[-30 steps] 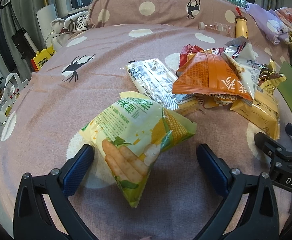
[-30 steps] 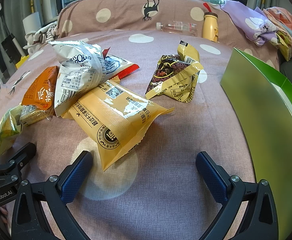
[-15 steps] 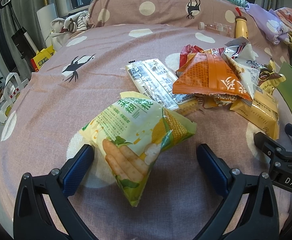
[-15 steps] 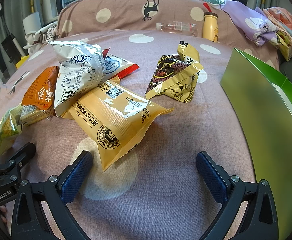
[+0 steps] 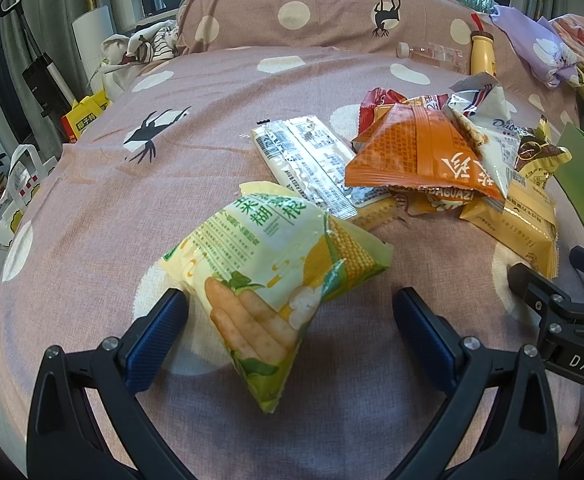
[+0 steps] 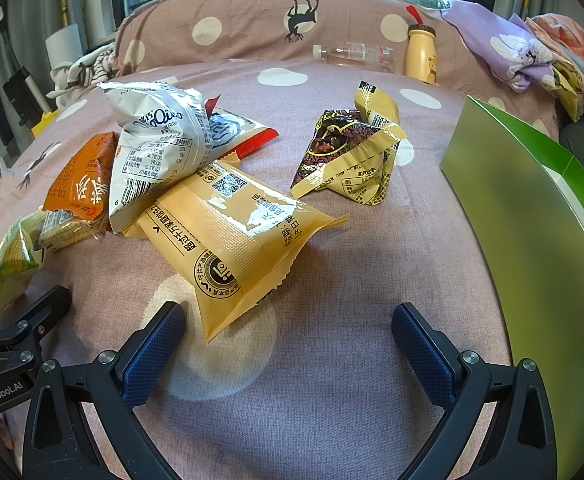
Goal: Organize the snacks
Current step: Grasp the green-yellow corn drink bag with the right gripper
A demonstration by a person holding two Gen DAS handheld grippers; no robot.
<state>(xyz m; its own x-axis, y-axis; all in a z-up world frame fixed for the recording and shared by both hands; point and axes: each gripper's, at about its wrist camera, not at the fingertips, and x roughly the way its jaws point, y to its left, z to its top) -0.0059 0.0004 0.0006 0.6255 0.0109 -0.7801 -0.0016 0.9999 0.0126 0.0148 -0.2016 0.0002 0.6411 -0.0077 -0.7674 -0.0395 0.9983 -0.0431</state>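
Left wrist view: green-and-yellow corn snack bag (image 5: 276,276) lying at centre frame on the pink dotted bedspread (image 5: 104,208), its lower tip reaching down between the two blue pads of the left gripper (image 5: 290,334). Spread wide, nothing clamped; left pad (image 5: 154,342) just beside the bag's lower left edge, right pad (image 5: 424,340) well apart from it. Above and right of the bag, a long clear-wrapped packet (image 5: 308,164) lying diagonally, then a heap at upper right: orange bag (image 5: 420,156) on top, white bag (image 5: 492,128) behind it, red packet (image 5: 376,104) at the back, yellow bag (image 5: 528,220) at the heap's right edge. At far right, part of the other tool (image 5: 564,320).

Right wrist view: yellow bag (image 6: 236,240) lying at centre, its lower corner pointing down just above and inside the left pad (image 6: 152,356) of the right gripper (image 6: 288,354). Likewise spread wide and empty, bare bedspread between the pads. Leaning on the yellow bag's upper left end, the white bag (image 6: 160,140); orange bag (image 6: 84,176) further left, corn bag (image 6: 10,264) at the left edge. Apart, upper centre, a crumpled gold-and-brown bag (image 6: 352,156). Along the right side, a green box wall (image 6: 532,240). At the top, a pillow (image 6: 252,28) with a cream bottle (image 6: 420,56) and a clear bottle (image 6: 352,54) lying against it.
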